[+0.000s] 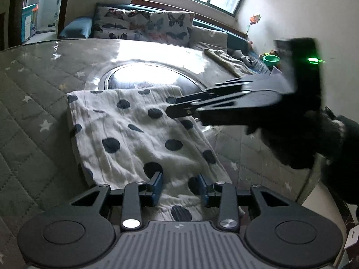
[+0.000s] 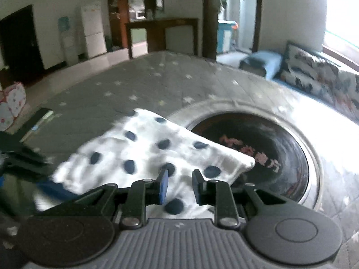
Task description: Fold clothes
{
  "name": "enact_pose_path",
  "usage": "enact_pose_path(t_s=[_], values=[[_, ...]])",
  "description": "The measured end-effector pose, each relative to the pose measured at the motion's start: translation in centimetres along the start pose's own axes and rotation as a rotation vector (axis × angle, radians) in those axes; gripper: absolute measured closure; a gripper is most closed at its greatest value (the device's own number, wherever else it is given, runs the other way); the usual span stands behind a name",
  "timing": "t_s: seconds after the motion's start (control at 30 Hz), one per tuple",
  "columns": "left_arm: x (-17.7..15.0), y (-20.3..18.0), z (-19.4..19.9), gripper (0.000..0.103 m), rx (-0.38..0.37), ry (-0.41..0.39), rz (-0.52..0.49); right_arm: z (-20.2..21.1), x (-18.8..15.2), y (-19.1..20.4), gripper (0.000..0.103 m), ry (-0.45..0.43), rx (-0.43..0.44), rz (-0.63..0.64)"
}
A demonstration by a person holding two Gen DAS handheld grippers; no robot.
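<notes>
A white garment with dark blue dots lies folded on the grey quilted table cover, its far edge over the round glass centre. It also shows in the right wrist view. My left gripper is open, its blue pads just above the garment's near edge. My right gripper is open over the garment's right side; in the left wrist view it reaches in from the right above the cloth.
The quilted star-patterned cover spreads over the round table with a shiny glass disc at its middle. A sofa with butterfly cushions stands behind. A green bowl and toys lie at the back right.
</notes>
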State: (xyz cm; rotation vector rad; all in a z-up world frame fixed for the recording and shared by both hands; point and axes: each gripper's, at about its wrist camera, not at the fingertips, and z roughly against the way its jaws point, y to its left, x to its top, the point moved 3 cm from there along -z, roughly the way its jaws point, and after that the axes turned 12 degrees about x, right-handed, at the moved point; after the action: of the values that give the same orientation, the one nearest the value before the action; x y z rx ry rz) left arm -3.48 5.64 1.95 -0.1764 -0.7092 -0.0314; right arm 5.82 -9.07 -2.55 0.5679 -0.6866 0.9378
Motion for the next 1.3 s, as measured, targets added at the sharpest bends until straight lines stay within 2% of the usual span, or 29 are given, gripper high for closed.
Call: enact_pose_path(t_s=[0.13,0.27,0.4,0.5,0.63,0.83,0.93,1.03,1.13,1.3], values=[[-0.4,0.2,0.0,0.063,-0.007,0.003,-0.001,-1.6,-0.8,-2.4,0.080,0.038,-0.071,-0.032],[-0.3,0.3,-0.1,0.062,-0.010,0.007,-0.002,-1.3,-0.3,-3.7,0.080,0.016,-0.122,-0.049],[-0.2,0.3,-0.3,0.062,-0.010,0.010,-0.008,-1.3,0.9,-3.5,0.080,-0.018,-0.097,-0.044],[-0.1,0.4,-0.4,0.061,-0.012,0.013,0.000,-2.4,1.4,-3.5,0.080,-0.011,-0.083,-0.043],[-0.2,0.3,-0.3,0.061,-0.011,0.014,0.000,-4.1,1.5,-4.3,0.080,0.022,-0.101,-0.062],[0.0,0.3,-0.2,0.059,-0.012,0.014,0.003,-4.2,2.4,-4.6,0.079,0.007,-0.108,-0.068],[0.1,0.4,0.0,0.057,-0.014,0.008,0.010,-4.0,3.3,-3.8,0.078,-0.002,-0.092,-0.045],[0.2,0.7,0.3,0.055,-0.011,-0.004,0.022,-4.4,4.4,-2.4,0.078,-0.001,-0.031,-0.025],[0.0,0.8,0.4,0.054,-0.007,-0.004,0.025,-5.4,5.0,-0.9,0.078,0.013,0.036,-0.006],[-0.3,0.8,0.4,0.053,-0.011,-0.002,0.028,-8.1,6.1,2.0,0.078,0.052,0.091,0.079]])
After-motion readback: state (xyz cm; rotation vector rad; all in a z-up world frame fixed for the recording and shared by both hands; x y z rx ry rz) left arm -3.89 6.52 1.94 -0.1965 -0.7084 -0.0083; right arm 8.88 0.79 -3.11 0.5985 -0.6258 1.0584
